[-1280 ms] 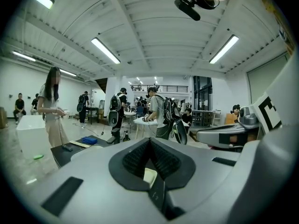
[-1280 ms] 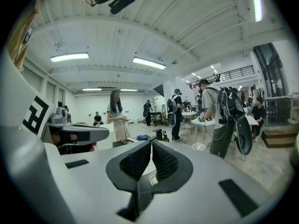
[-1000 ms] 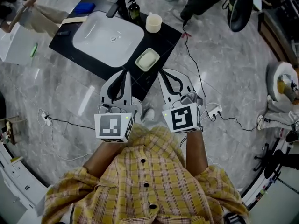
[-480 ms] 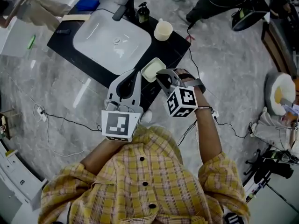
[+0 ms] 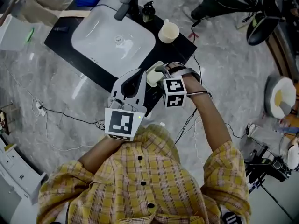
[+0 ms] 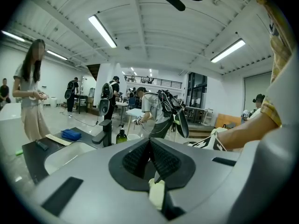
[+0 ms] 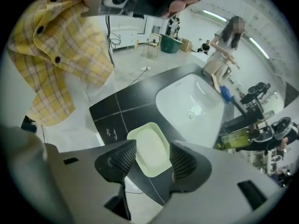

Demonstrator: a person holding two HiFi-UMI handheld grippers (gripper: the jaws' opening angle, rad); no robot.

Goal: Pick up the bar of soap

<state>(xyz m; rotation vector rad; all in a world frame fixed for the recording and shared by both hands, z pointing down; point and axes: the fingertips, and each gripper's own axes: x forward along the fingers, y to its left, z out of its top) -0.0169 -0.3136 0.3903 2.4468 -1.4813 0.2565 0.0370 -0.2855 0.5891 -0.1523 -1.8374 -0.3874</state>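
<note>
Two-handed | right gripper (image 7: 153,161) tipped down over soap (image 7: 150,147), fingers opening | left gripper (image 6: 150,158) level, fingers together

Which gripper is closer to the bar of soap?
Right. The right gripper hovers over the bar of soap, jaws opening, nothing gripped; the left gripper, shut, sits to its left, aimed away.

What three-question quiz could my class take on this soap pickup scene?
1. True or false: the left gripper holds the bar of soap.
2. Which gripper hovers over the soap dish? A left, B right.
3. Fill in: the dish sits on the black counter beside the white ____.
Key: 1 false, its fingers are shut and empty. 2 B: the right gripper, fingers opening, soap below between them, ungripped. 3 sink.
</note>
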